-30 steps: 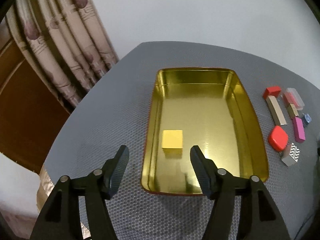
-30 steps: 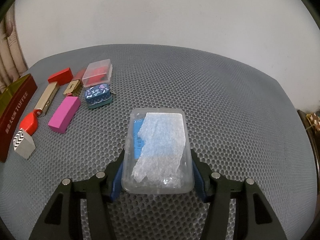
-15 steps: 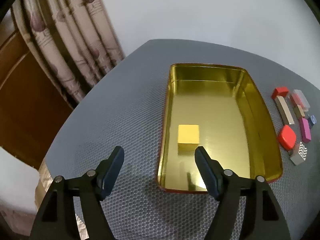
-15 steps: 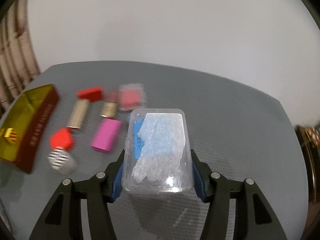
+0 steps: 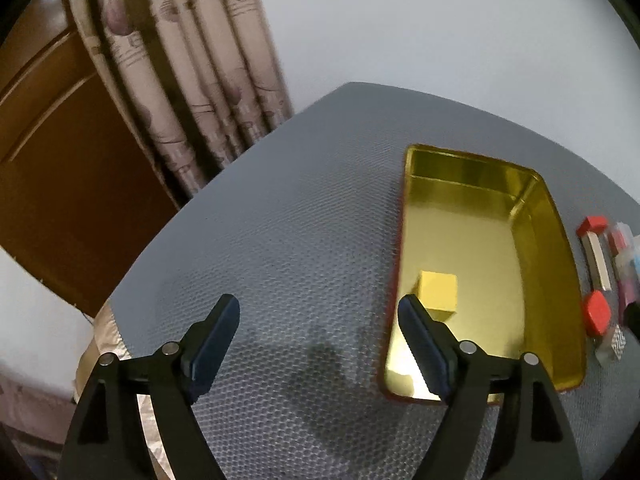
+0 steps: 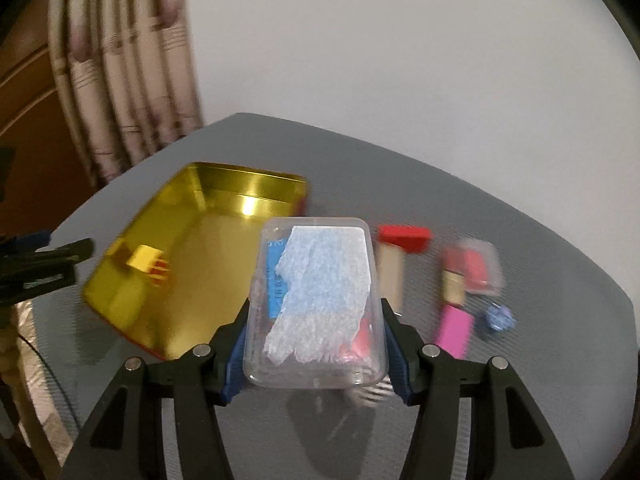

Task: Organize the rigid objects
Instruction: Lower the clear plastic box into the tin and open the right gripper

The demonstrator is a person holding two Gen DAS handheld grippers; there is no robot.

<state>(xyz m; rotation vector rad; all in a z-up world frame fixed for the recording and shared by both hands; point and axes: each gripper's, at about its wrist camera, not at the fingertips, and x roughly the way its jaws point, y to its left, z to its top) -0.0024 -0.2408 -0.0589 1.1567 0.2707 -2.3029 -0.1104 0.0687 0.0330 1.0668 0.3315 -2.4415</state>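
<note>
My right gripper [image 6: 314, 344] is shut on a clear plastic box [image 6: 316, 304] with a torn blue-white label, held above the table, right of the gold tin tray [image 6: 192, 240]. A yellow cube [image 6: 146, 262] lies in the tray; it also shows in the left wrist view [image 5: 438, 290], inside the tray [image 5: 560, 248]. My left gripper [image 5: 318, 340] is open and empty over the grey mesh table, left of the tray. Small items lie right of the tray: a red block [image 6: 404, 236], a pink block [image 6: 456, 330], a red piece [image 5: 596, 314].
Curtains [image 5: 192, 80] and a brown door [image 5: 60, 160] stand beyond the table's left edge. A clear case with a red insert [image 6: 476, 268], a small blue item [image 6: 498, 318] and a zigzag-patterned block [image 5: 612, 346] also lie on the table. A white wall is behind.
My right gripper has lifted the clear box off the table and carried it left toward the tray. My left gripper has drawn back and to the left, away from the tray.
</note>
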